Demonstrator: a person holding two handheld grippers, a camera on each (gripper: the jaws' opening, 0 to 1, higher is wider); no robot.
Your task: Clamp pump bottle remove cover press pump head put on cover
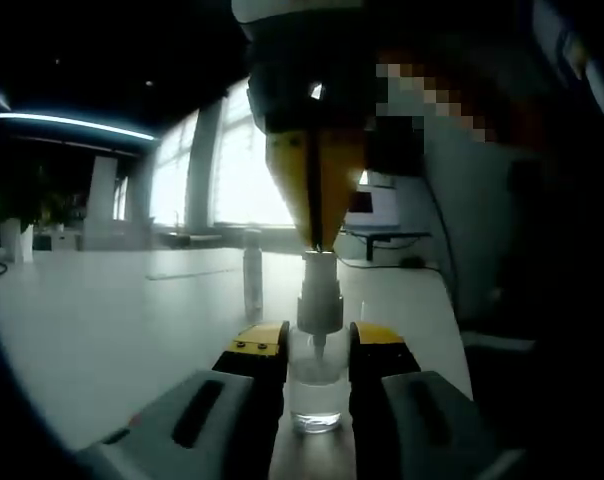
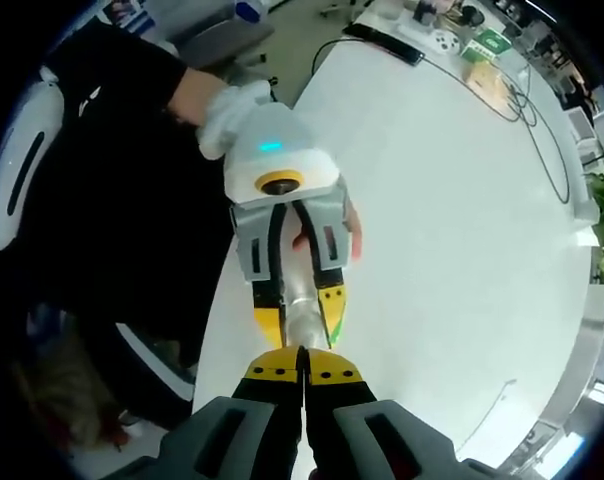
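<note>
Pump bottle (image 1: 317, 385) stands upright on the white table (image 1: 112, 320), gripped at its clear body between the two jaws of the left gripper (image 1: 317, 345), which press against its sides just below the pump collar. Its long axis runs straight up from that claw, and the pump head (image 1: 319, 268) sits at the top of it, directly under the right gripper (image 1: 318, 240), which comes down from above with its yellow tips drawn together to a narrow point touching, or all but touching, the head. In the right gripper view the same line-up reads from above: the right gripper (image 2: 302, 362) has its jaws closed flat against each other with nothing between them, and just beyond their tips lies the bottle (image 2: 300, 318), held by the left gripper (image 2: 300, 300). The right claw is therefore the nearer one to the pump head, and by my judgement the pressing step turns on pushing straight down along the bottle's axis, since a sideways push could tilt it in the clamp. A second slim bottle (image 1: 252, 275) stands well behind. The table edge (image 2: 217, 330) lies close beside the claws on the person's side; open tabletop stretches away on the far side.
</note>
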